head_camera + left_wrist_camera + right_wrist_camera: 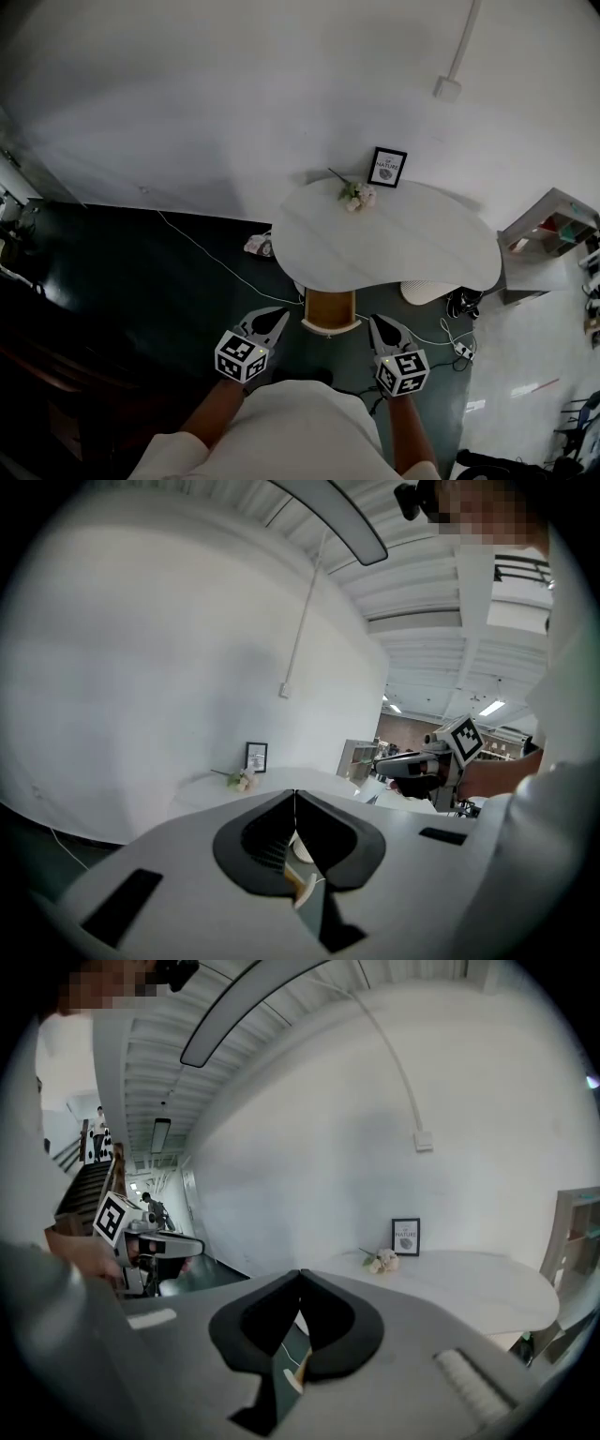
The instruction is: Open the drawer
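Observation:
A small wooden drawer unit (329, 311) sits under the near edge of the white rounded table (403, 244). My left gripper (273, 321) hangs to the left of the unit, above the dark floor, with its jaws shut and empty. To the right of the unit is my right gripper (381, 326), shut too, holding nothing. Both point toward the table from near my body. In the left gripper view the jaw tips (295, 792) meet. In the right gripper view the tips (301, 1272) meet as well, with the table top (450, 1283) beyond them.
A framed picture (387, 167) and a small flower bunch (356, 195) stand at the table's far edge by the white wall. A cable (202, 248) runs over the dark floor. A white shelf unit (551, 230) stands at right, and a power strip (462, 352) lies near the table.

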Demonstrator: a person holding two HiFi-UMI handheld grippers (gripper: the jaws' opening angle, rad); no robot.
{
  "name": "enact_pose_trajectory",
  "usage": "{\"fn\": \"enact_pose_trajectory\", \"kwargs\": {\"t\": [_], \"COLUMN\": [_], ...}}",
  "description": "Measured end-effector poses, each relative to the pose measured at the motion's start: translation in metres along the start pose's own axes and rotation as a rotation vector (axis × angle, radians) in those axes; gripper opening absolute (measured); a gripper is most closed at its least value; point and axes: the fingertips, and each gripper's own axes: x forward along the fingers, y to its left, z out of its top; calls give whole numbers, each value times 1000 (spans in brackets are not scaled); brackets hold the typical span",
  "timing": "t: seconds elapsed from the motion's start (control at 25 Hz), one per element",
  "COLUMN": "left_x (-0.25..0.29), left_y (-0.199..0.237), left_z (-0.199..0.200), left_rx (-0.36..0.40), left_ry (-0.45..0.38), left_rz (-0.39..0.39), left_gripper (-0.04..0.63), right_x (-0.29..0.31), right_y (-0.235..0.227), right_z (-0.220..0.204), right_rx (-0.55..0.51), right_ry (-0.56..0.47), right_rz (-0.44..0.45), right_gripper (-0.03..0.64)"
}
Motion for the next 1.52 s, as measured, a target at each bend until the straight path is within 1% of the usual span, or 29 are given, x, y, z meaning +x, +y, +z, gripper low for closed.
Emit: {"fn": "enact_pose_trajectory", "kwargs": {"t": [0.12, 0.28, 0.44, 0.56, 0.72, 0.96, 1.52], "left_x": [-7, -18, -23, -23, -25, -25, -31], "left_y": [3, 1, 0, 5, 10, 8, -1], "left_z": [13, 30, 47, 53, 56, 55, 46], "left_rx": [11, 22, 45, 49, 33, 21, 6], "left_ry": [-19, -43, -78, -97, -115, -120, -132], "left_rz": [-7, -11, -19, -9, 8, 11, 1], "left_gripper": [8, 8, 8, 8, 8, 8, 8], "right_x": [-8, -15, -21, -23, -24, -27, -41], "right_y": [5, 7, 1, -3, -3, -9, -5], "right_z": [16, 24, 36, 45, 53, 55, 42], "right_rx": [-7, -32, -47, -59, -69, -52, -46], "right_ry": [-28, -32, -65, -98, -118, -123, -121], "right_rz": [6, 33, 20, 6, 0, -12, -23], "right_gripper": [11, 11, 11, 11, 11, 11, 11]}}
